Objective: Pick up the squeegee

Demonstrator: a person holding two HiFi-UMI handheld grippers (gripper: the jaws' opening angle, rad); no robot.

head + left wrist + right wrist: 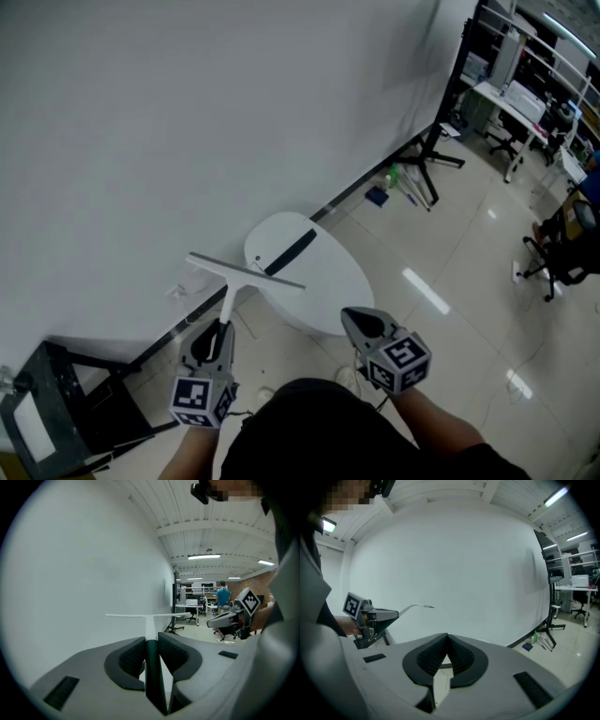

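Note:
The squeegee (244, 270) has a long white T-shaped blade and a handle that is white near the blade and dark below. My left gripper (217, 330) is shut on that dark handle (151, 667), holding the blade (145, 616) up in front of the white wall. In the right gripper view the squeegee (415, 606) sticks out from the left gripper (370, 618). My right gripper (362, 322) hangs to the right of it with nothing held, its jaws shut and the pads meeting (447, 643). The left gripper view shows the right gripper (234, 616) off to the side.
A white oval table (328, 281) stands just ahead by the large white wall (187, 122). A black frame cart (56, 403) is at the lower left. Black stand legs (431, 159) and small floor items (382, 192) lie beyond; office chairs (562, 244) are at right.

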